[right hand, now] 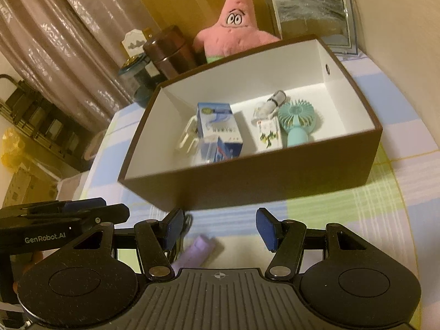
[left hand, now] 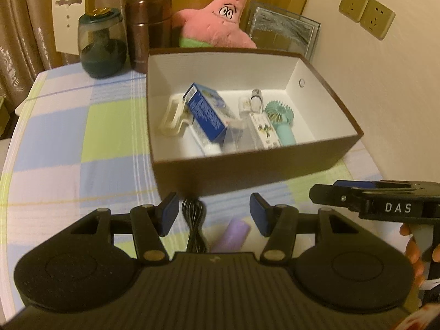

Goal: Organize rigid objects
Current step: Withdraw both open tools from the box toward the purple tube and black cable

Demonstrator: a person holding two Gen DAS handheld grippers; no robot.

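A brown box [left hand: 247,170] with a white inside stands on the checked tablecloth; it also shows in the right wrist view [right hand: 275,184]. In it lie a blue carton [left hand: 205,112], a cream clip [left hand: 172,118], a patterned white case [left hand: 264,129], a teal hand fan [left hand: 280,118] and small bottles. In front of the box lie a purple cylinder [left hand: 232,235] and a coiled black cable [left hand: 194,220]. My left gripper [left hand: 214,217] is open above both. My right gripper [right hand: 220,229] is open above the purple cylinder [right hand: 196,251]. Both are empty.
Behind the box stand a pink star plush [left hand: 220,22], a brown canister [left hand: 150,30], a dark glass jar [left hand: 101,46] and a framed picture [left hand: 283,31]. The wall is close on the right. The table edge curves on the left.
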